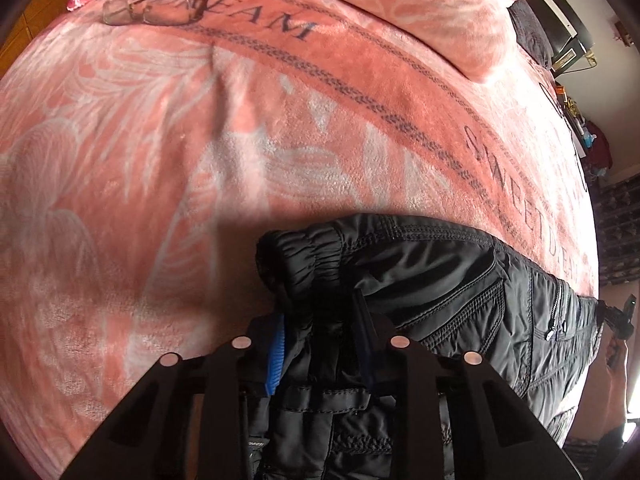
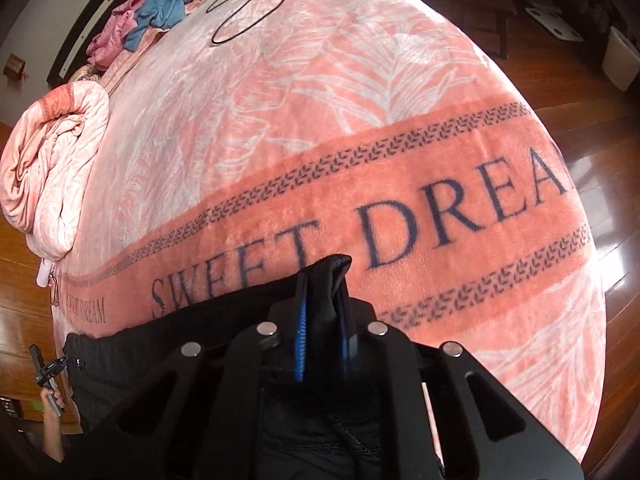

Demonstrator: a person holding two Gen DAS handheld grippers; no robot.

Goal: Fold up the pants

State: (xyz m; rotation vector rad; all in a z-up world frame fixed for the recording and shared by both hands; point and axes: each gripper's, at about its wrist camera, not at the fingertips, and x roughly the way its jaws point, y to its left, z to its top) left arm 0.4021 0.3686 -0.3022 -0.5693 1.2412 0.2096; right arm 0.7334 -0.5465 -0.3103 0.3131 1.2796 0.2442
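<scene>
1. Pants point(image 1: 460, 292): black, padded, zip pocket showing. We hold them up over the pink "SWEET DREAM" blanket point(image 1: 200, 140), one end in each gripper, the span stretched between the two. We cannot tell whether the lower part touches the bed.

2. Left risk: left gripper point(image 1: 320, 344) has a thick bunch at the elastic waistband. Fabric looks slick, so we judge the outer layer could creep out of the pinch if we pull sideways (bulk is also uneven across the pads).

3. Left fingers point(image 1: 278, 356): closed down to the thickness of the wad, blue pad on one side, dark finger on the other, cloth clamped between. Nothing else touched.

4. Mid-span risk: if the two ends are laid down at different heights or out of line, we expect a skewed fold and trapped wrinkles. Plush blanket will likely drag on the cloth, so sliding to correct may bunch it.

5. Clutter risk: glasses point(image 1: 152, 8) lie far up the bed in the left view, cable point(image 2: 248, 12) likewise in the right view. Both well apart from the pants; only a long forward swing would reach them.

6. Right risk: right gripper point(image 2: 322, 340) holds a narrow tip of fabric close to its edge. Shallow bite, so we judge a tug could pop it free.

7. Right fingers point(image 2: 301, 344): nearly together, only the fold of black cloth between the blue pads. Firm hold, nothing else in contact.
</scene>
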